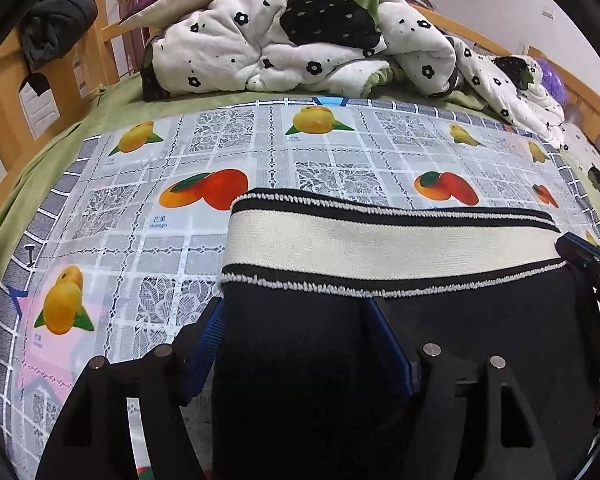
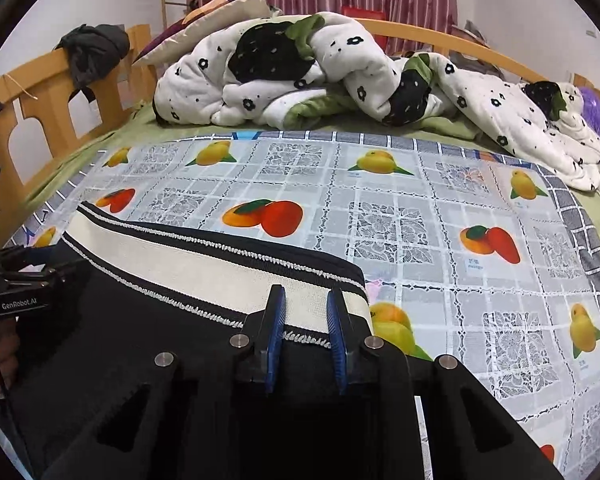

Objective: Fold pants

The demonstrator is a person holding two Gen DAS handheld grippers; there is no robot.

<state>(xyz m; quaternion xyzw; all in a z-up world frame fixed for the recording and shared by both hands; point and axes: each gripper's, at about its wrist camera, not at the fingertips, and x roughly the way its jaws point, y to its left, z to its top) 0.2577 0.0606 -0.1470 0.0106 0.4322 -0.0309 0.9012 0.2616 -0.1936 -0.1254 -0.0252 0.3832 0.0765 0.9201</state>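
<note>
Black pants with a cream, black-edged waistband lie on the fruit-print cloth. My left gripper is open wide, its blue-padded fingers straddling the pants' left side just below the waistband. My right gripper is open over the waistband's right end, one blue pad on each side of a strip of it. Each gripper shows at the edge of the other's view: the right one, the left one.
A rumpled white quilt with black flowers lies at the far side of the bed. A wooden bed frame with dark clothes hung on it runs along the left. A purple fluffy thing sits far right.
</note>
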